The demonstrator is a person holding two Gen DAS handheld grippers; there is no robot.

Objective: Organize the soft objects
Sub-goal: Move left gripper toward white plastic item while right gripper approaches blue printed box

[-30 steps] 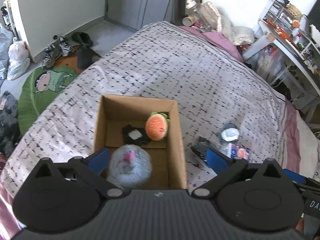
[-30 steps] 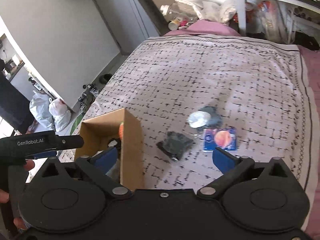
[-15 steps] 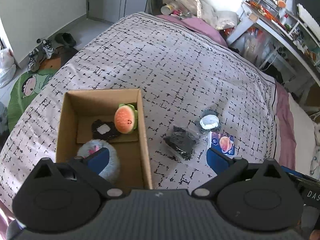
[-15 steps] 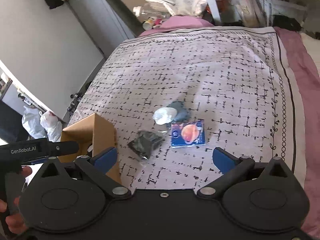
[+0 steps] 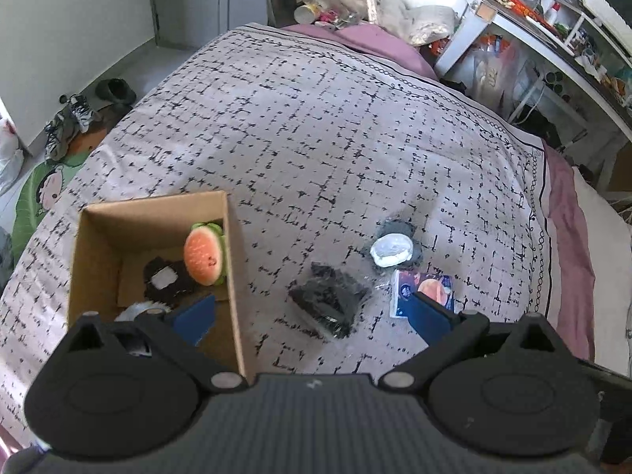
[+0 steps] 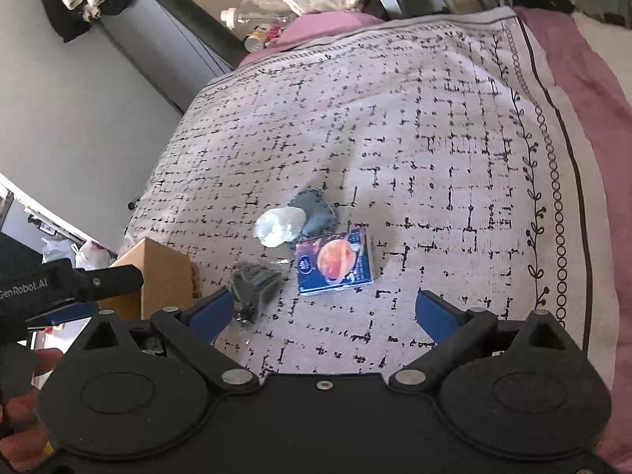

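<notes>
A cardboard box (image 5: 233, 245) stands on the bed at the left and holds a watermelon plush (image 5: 203, 254), a black item (image 5: 166, 278) and a grey plush (image 5: 138, 312) partly hidden by my finger. On the blanket lie a black bagged item (image 5: 330, 300), a grey and white bagged item (image 5: 393, 249) and a blue packet (image 5: 424, 290). My left gripper (image 5: 312, 314) is open and empty above the box's right wall. My right gripper (image 6: 322, 310) is open and empty just short of the blue packet (image 6: 335, 262), the black bag (image 6: 252, 282) and the grey bag (image 6: 294, 219). The box (image 6: 158, 276) shows at its left.
The patterned blanket (image 5: 316, 138) covers the bed, with a pink sheet edge (image 5: 568, 229) at the right. A cluttered white desk (image 5: 553, 39) stands at the far right. Shoes (image 5: 71, 122) and a green mat (image 5: 35, 193) lie on the floor at the left.
Both grippers have moved right, away from over the box toward the three items on the blanket. The grey plush now lies in the box. Both stay open.
</notes>
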